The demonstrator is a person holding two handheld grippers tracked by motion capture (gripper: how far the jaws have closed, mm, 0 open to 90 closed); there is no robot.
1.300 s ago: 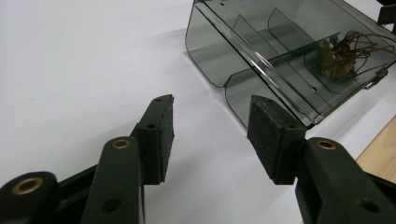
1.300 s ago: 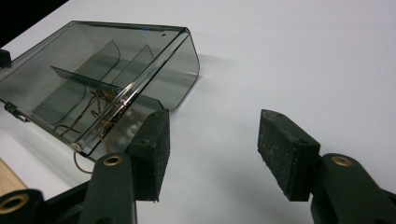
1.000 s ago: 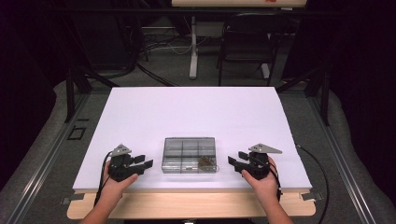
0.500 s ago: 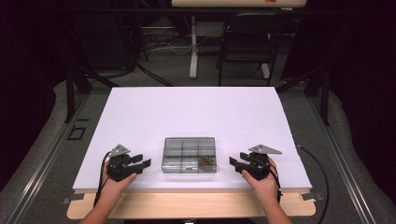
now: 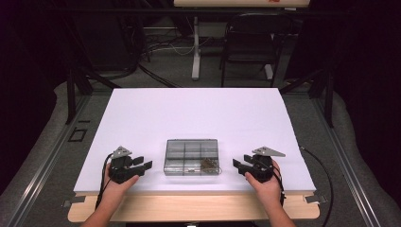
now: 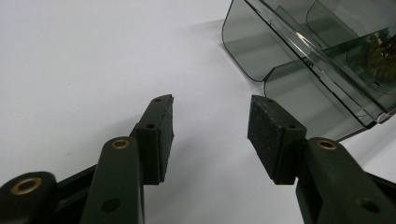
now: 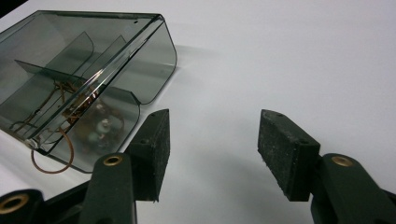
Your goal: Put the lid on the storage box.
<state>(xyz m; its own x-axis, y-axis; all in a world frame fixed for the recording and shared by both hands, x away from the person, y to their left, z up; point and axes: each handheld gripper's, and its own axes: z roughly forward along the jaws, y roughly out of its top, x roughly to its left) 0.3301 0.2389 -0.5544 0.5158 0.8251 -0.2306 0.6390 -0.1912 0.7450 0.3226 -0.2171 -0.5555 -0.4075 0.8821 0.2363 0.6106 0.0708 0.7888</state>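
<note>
The box (image 6: 299, 60) is running off the left gripper view's top and right edges, and off the right gripper view's left edge. Its tangled brownish contents (image 5: 208, 163) are staying too small to identify from above.

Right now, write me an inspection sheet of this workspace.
Surface: white table top, bare apart from the box.
Job's things: smoky clear compartment box, lid shut, small brass-coloured bits in its near right compartment.
Clutter: nothing seen.
Grippers: left gripper and right gripper rest either side of the box, jaws open, nothing between them, apart from the box.
Cables: one cable trails off the table's right edge.
Surroundings: dark chair, floor wiring behind the table.
</note>
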